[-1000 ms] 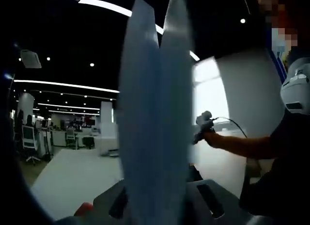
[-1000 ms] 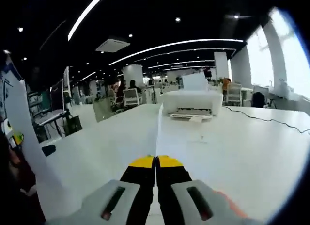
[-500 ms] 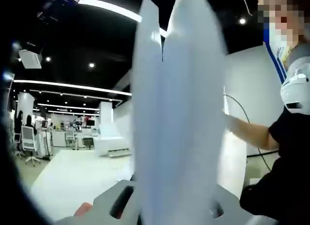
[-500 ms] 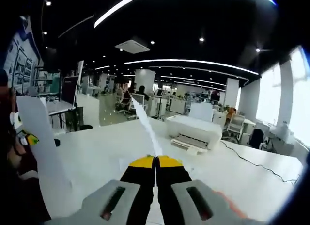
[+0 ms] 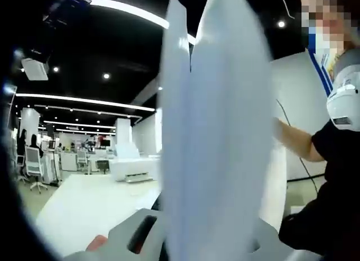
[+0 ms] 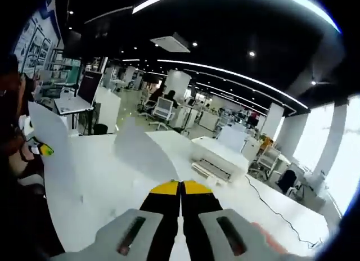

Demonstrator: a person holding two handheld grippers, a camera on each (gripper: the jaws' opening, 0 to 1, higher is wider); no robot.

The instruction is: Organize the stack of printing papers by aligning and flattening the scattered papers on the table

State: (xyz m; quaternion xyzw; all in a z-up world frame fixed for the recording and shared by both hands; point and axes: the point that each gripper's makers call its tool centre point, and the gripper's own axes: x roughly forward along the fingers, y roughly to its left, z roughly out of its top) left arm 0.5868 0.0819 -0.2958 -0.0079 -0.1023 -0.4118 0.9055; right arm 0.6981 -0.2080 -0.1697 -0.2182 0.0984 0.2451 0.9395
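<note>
A sheaf of white printing papers (image 5: 214,137) stands upright in the left gripper view and fans into two leaves at the top. My left gripper (image 5: 197,244) is shut on its lower edge, its grey jaws showing on either side. In the right gripper view my right gripper (image 6: 181,189), with yellow tips pressed together, is shut on a thin paper sheet (image 6: 140,154) that curves up and to the left. Another white sheet (image 6: 53,145) stands at the left edge of that view. The white table (image 6: 107,176) lies below.
A white printer (image 6: 219,160) sits on the table ahead, with a black cable (image 6: 270,207) trailing right; the same printer (image 5: 132,168) appears far off in the left gripper view. A person's arm (image 5: 295,143) and dark sleeve are at the right there. Office desks and chairs stand behind.
The sheet in my right gripper has gone from edge-on to showing its face, bent left, as that view tilted up. In the left gripper view the sheaf spreads wider and the person's arm has risen.
</note>
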